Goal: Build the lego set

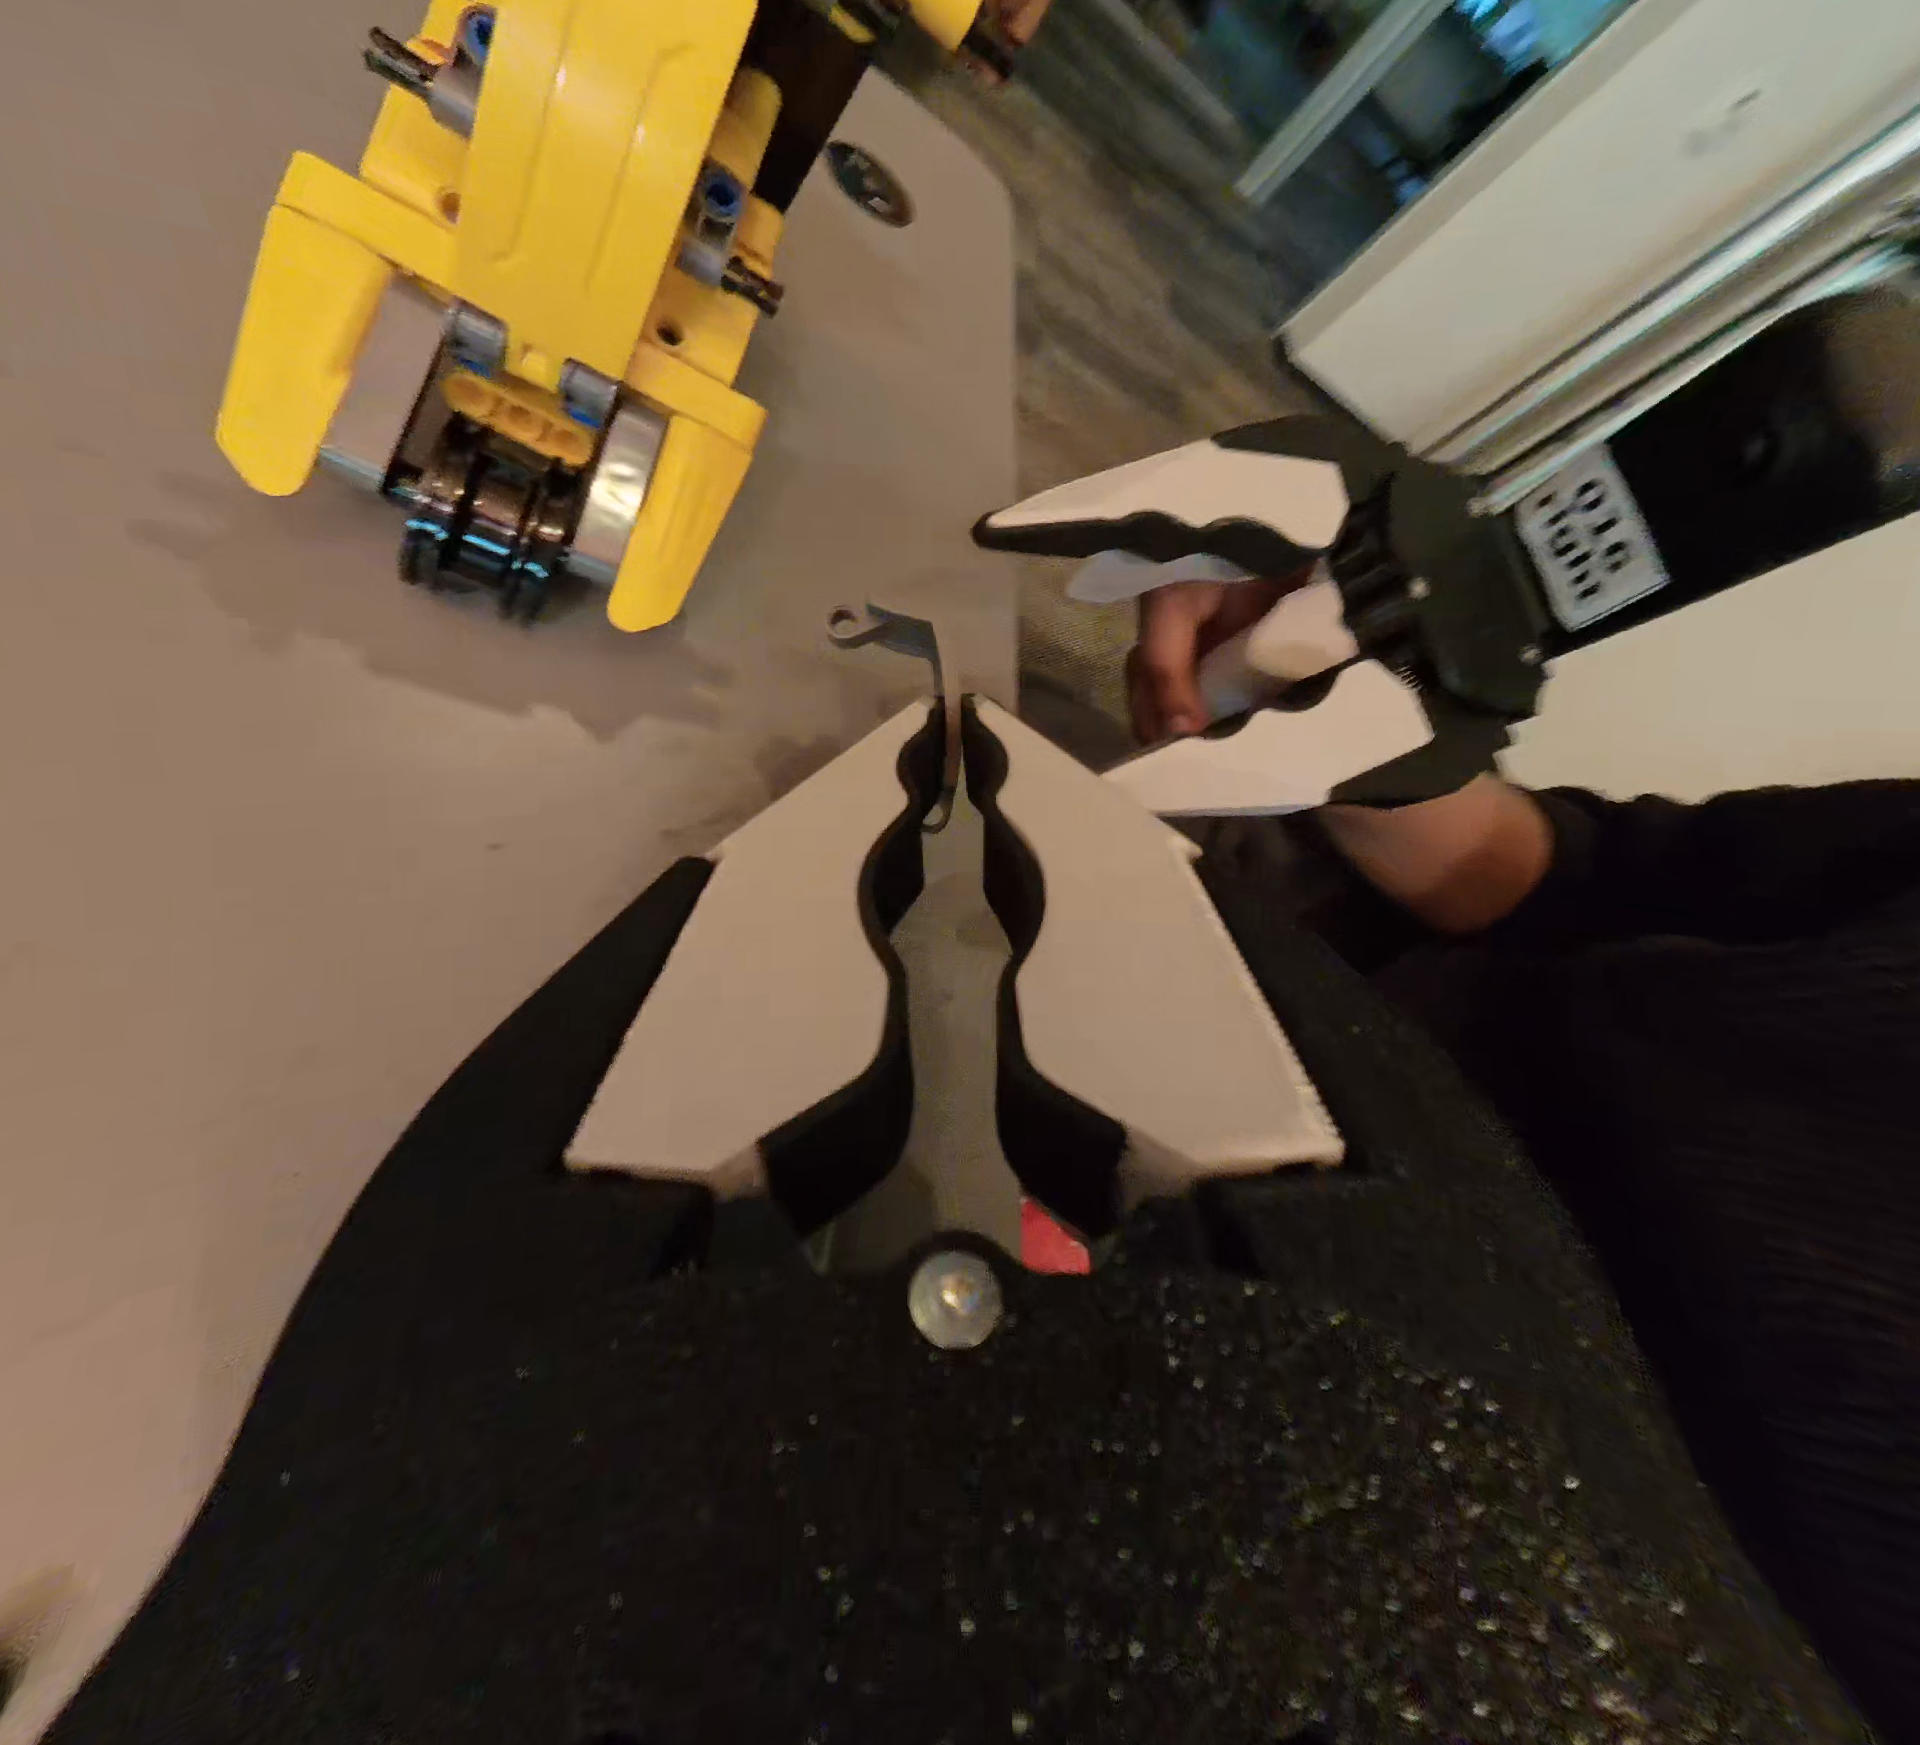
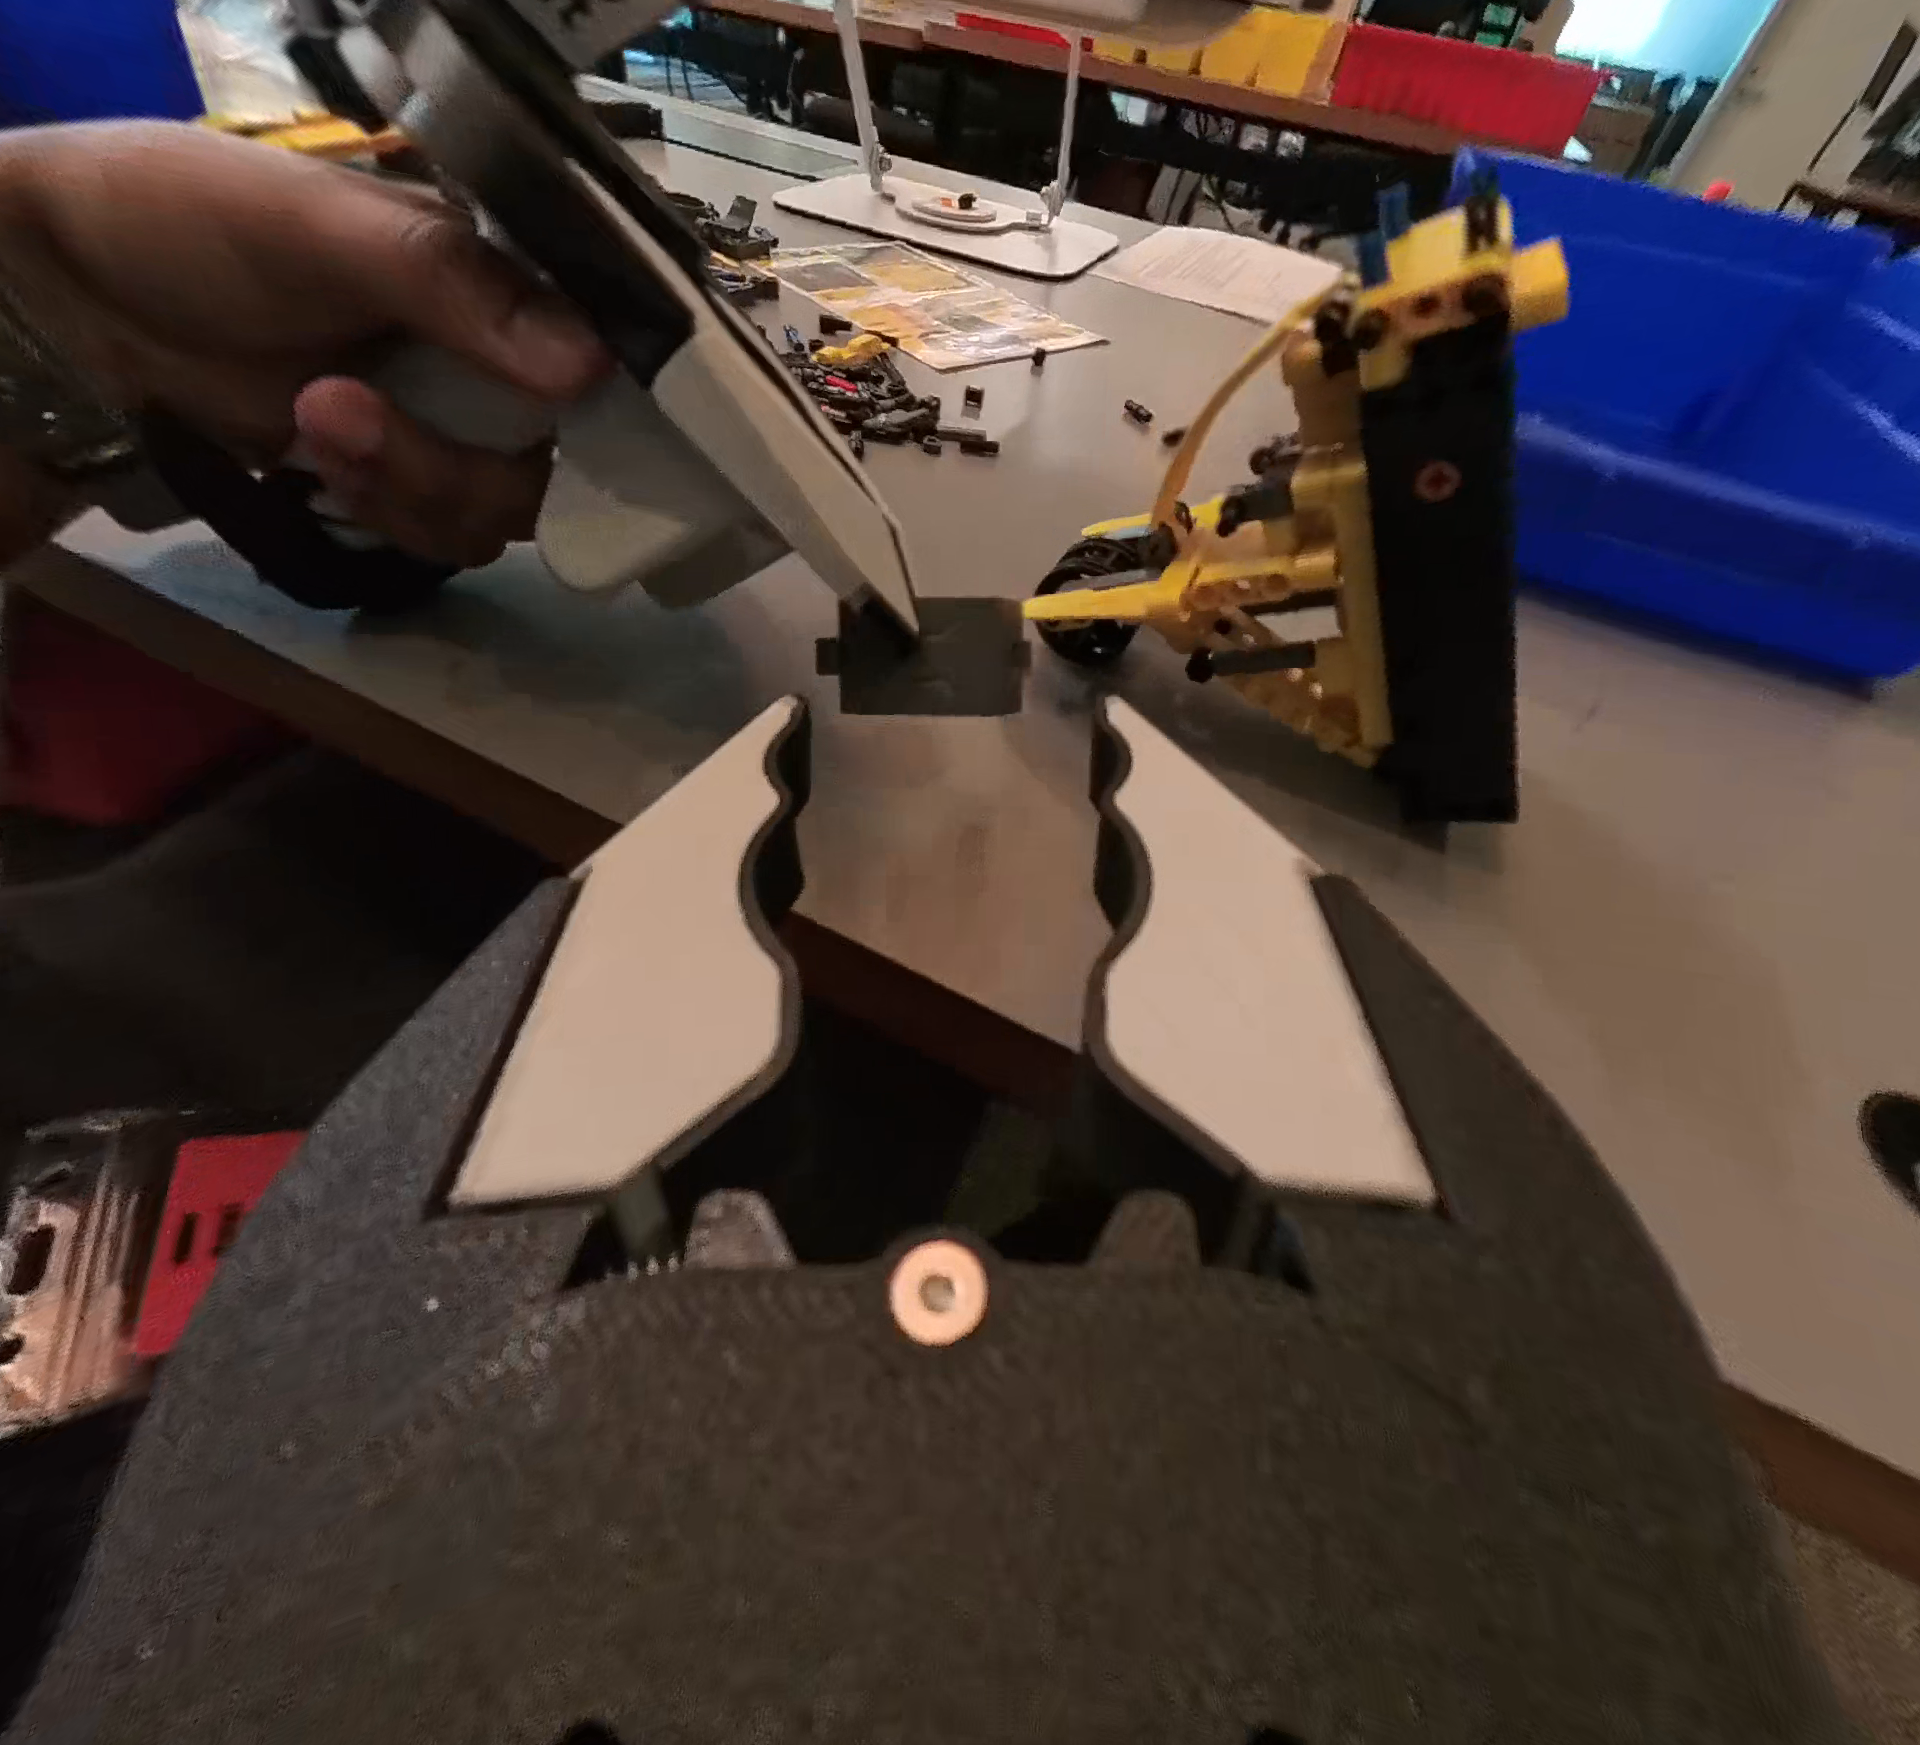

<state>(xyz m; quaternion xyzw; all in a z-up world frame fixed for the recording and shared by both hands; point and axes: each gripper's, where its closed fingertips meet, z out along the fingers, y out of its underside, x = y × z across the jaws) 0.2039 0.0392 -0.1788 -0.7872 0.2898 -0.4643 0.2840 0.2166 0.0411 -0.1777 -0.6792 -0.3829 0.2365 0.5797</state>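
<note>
Left tongs (image 1: 951, 708) clamp a thin grey panel piece (image 1: 940, 739) edge-on above the worktop (image 1: 156, 760). Right tongs (image 2: 951, 719) stand open just short of it. Yellow brick model (image 1: 520, 241) sits beyond the left tongs.

Dim warm indoor light, soft shadows, blurred edges, fisheye warping
</note>
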